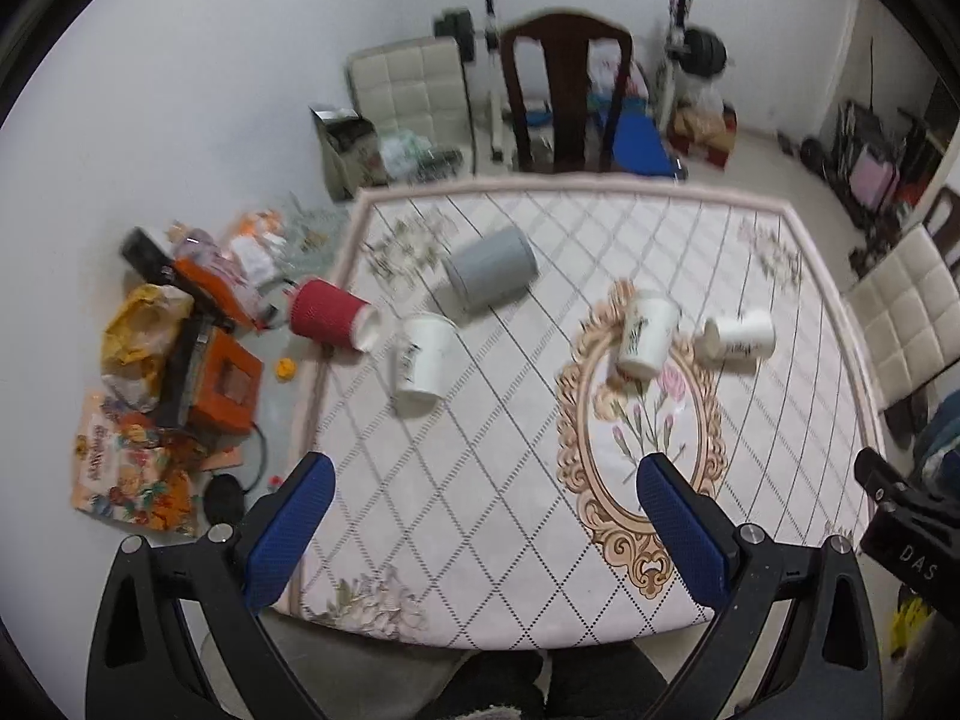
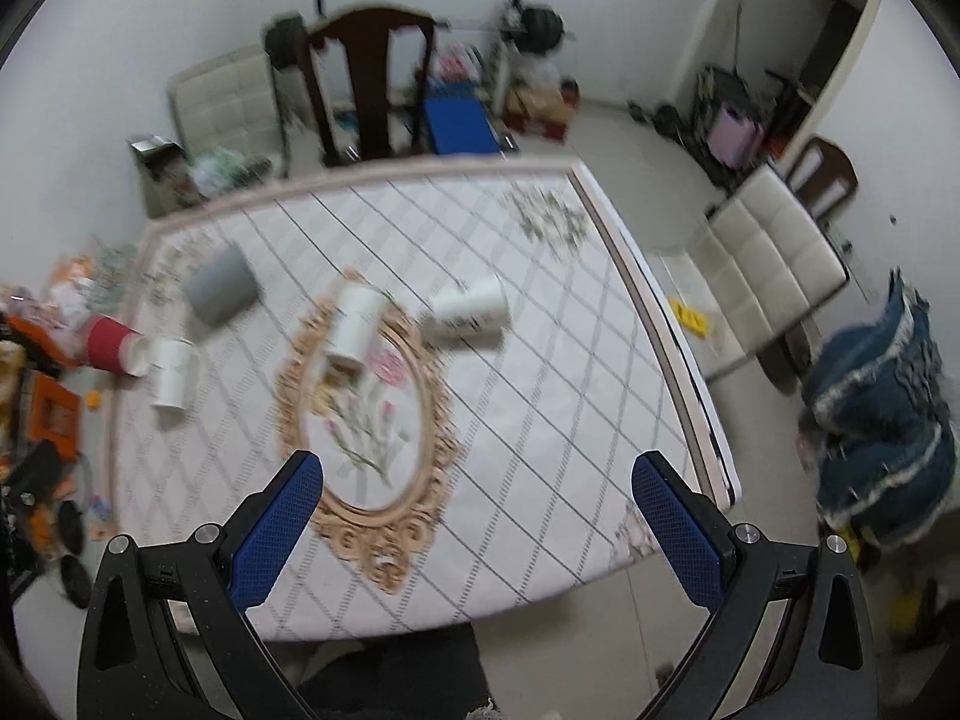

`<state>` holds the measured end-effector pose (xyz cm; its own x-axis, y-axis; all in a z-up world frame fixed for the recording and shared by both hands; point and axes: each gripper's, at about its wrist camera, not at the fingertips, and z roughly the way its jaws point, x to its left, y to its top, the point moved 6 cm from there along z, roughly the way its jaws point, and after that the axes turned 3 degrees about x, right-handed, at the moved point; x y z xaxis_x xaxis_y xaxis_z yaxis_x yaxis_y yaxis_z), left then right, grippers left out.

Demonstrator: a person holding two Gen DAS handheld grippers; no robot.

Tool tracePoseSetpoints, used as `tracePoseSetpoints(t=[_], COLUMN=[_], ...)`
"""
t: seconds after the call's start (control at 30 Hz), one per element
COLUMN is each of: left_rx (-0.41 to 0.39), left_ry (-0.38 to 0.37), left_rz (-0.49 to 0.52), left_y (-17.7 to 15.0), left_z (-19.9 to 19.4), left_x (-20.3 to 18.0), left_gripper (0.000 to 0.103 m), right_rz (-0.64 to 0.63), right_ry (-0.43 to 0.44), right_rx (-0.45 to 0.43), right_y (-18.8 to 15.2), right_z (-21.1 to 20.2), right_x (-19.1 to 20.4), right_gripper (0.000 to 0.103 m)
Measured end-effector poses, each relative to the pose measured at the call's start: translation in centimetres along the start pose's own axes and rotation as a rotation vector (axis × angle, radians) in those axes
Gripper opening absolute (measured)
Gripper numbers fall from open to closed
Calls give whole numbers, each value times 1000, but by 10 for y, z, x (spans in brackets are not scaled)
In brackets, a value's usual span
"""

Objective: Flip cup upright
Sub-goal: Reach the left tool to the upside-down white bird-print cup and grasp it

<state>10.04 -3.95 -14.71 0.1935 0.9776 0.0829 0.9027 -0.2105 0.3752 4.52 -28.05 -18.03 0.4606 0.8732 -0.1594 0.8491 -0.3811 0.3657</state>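
1. The red cup [image 1: 327, 315] lies on its side at the worktop's [image 1: 480, 510] left edge, mouth toward the middle. Its ribbed sleeve should give good friction, and it looks like light paper that would crush if squeezed hard.
2. Just beside it, a white cup [image 1: 420, 360] lies tipped with its mouth toward the near side. It is likely thin, light and easily dented, so the mid-wall is the place to hold it, gently.
3. The grey cup [image 1: 492, 267] lies on its side farther back. It looks larger and stiffer, perhaps plastic and smoother, so slip is the worry there.
4. A second white cup [image 1: 645, 333] lies tipped on the oval floral motif, near the centre.
5. A third white cup [image 1: 741, 333] lies on its side just right of that one, mouth facing left.
6. The left gripper [image 1: 486, 516] hovers over the near edge with its jaws spread wide and empty.
7. The right gripper [image 2: 477, 510] likewise has its jaws spread wide, holding nothing, well apart from every cup.
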Motion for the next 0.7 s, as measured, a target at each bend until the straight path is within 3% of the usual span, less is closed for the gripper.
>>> tracePoseSetpoints(t=[0.33,0.7], left_rx=[165,284], left_ry=[27,20], left_rz=[55,142], left_y=[32,75], left_z=[120,225], left_x=[-63,-129], left_gripper=[103,102], right_rz=[-15,-48], right_ry=[-29,-40], right_rx=[225,356], right_y=[26,64], right_z=[156,263], right_x=[-19,-36], right_gripper=[103,103])
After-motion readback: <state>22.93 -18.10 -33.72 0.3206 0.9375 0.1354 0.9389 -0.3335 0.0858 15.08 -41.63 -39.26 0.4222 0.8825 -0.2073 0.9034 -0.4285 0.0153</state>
